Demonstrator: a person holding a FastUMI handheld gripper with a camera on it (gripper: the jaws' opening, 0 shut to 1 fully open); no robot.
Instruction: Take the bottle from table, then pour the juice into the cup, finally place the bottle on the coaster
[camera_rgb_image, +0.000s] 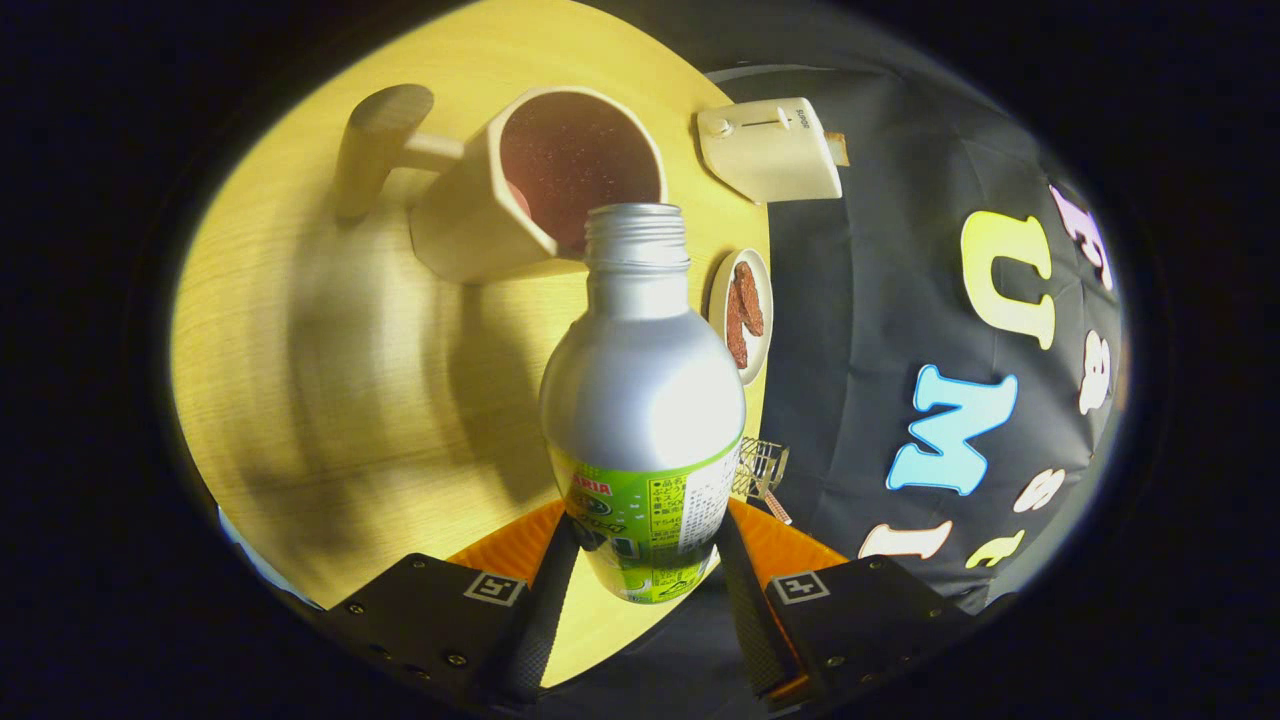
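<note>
Bottle (642, 400) uncapped, pinched between both fingers (545, 600), mouth just short of the cup (540, 185) rim. Bare wooden table (330, 400) beside the cup's handle; toaster (770, 150) and snack plate (745, 315) along the table edge.

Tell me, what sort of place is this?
Likely a mock breakfast table in a booth: a wooden table with a toaster, a cup, and a bottle clamped in the hand-held gripper.

gripper (640, 575): both fingers clamp the bottle's labelled base | bottle (640, 400): uncapped, mouth at the cup rim | cup (545, 180): dark juice inside, on table (330, 380)
</note>
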